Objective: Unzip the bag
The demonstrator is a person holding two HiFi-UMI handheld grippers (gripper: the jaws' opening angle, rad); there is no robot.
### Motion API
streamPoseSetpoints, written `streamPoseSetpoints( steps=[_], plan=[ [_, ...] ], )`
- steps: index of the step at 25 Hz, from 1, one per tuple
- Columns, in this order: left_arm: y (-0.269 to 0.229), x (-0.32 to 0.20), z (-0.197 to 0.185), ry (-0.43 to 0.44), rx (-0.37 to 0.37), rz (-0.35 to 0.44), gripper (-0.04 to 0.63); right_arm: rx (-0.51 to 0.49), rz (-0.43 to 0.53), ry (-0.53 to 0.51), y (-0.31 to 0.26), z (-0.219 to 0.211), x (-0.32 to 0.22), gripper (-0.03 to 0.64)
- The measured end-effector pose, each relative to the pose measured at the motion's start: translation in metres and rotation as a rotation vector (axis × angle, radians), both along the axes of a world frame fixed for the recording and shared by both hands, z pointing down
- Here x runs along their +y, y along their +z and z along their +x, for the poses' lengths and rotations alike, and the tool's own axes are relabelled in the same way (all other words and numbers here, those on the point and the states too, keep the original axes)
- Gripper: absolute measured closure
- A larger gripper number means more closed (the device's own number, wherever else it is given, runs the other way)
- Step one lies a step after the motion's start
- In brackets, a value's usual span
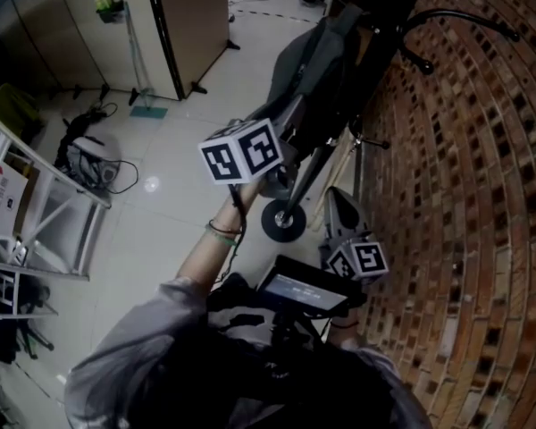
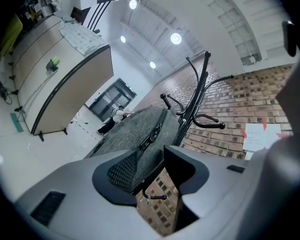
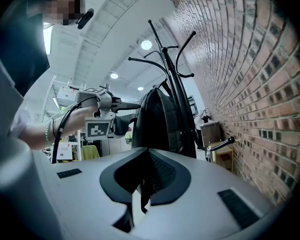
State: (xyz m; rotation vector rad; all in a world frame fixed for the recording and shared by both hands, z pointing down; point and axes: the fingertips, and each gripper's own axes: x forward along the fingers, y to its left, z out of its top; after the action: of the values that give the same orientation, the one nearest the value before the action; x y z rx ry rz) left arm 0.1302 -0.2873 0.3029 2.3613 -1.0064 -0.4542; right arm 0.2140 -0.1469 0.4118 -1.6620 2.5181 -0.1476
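A grey bag hangs on a black coat rack by the brick wall. My left gripper is up against the bag's side. In the left gripper view that gripper is open. The bag and its edge lie just ahead between the jaws, and a small black pull hangs below, untouched. My right gripper is lower, near the bag's bottom. In the right gripper view it is shut on a thin black strap, with the bag above.
The brick wall runs close along the right. A tall cabinet stands at the back, and a metal frame with cables stands at the left. A small wooden stand sits beside the wall behind the rack.
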Motion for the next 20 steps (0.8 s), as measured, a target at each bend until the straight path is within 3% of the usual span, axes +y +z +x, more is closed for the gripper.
streamPoseSetpoints(
  steps=[10,16,20],
  plan=[
    [-0.008,-0.005,0.004,0.024,-0.011,-0.062,0.437,-0.012,-0.016,0.02,0.005,-0.013,-0.007,0.626],
    [-0.014,-0.002,0.006,0.058,-0.003,-0.035,0.437,-0.01,-0.018,0.019,0.007,-0.024,-0.012,0.626],
    [-0.011,0.003,0.005,0.107,0.064,0.033,0.437,-0.011,-0.016,0.021,0.007,-0.028,-0.015,0.626]
  ],
)
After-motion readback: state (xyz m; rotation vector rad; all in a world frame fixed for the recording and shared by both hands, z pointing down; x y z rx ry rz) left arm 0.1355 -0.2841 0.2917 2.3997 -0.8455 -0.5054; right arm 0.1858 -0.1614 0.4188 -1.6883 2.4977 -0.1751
